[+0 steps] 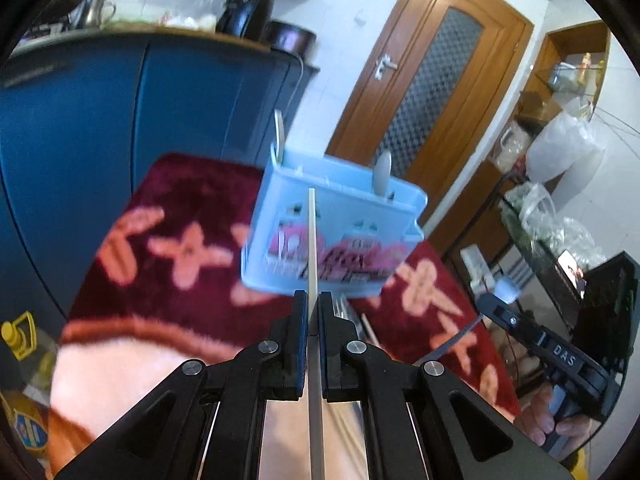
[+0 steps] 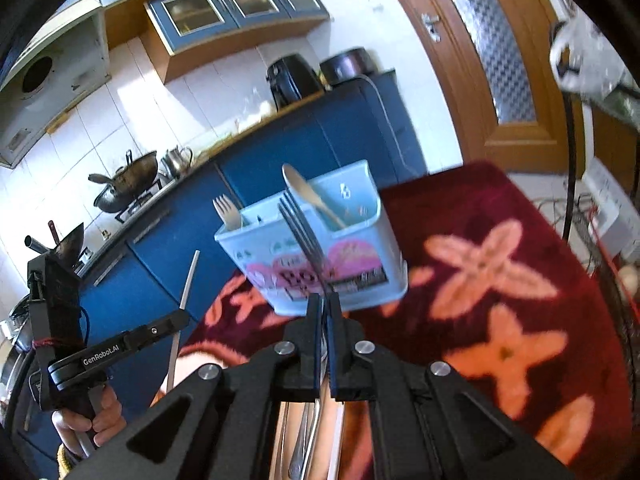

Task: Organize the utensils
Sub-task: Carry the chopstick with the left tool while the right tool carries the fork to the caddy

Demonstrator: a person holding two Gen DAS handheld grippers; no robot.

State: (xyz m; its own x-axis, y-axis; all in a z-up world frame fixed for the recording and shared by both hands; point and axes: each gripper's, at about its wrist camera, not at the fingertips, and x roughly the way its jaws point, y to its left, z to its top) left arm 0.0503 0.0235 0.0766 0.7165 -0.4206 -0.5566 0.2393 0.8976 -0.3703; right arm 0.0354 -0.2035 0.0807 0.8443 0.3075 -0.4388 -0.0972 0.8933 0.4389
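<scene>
While the left gripper point(image 1: 309, 312) is clamped on a thin pale chopstick point(image 1: 311, 240), the right gripper point(image 2: 324, 312) is clamped on a steel fork point(image 2: 300, 228), both just short of the light blue plastic utensil caddy point(image 1: 340, 216) ahead on the dark red floral cloth point(image 2: 500, 280).

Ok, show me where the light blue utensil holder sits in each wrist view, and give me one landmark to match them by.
Left wrist view: the light blue utensil holder is just above centre, beyond the jaws, tilted, on the red floral cloth.
Right wrist view: the holder is at centre, just past the jaws, with a pale fork and a spoon standing in it.
Shared landmark: the wooden door with patterned glass.
</scene>
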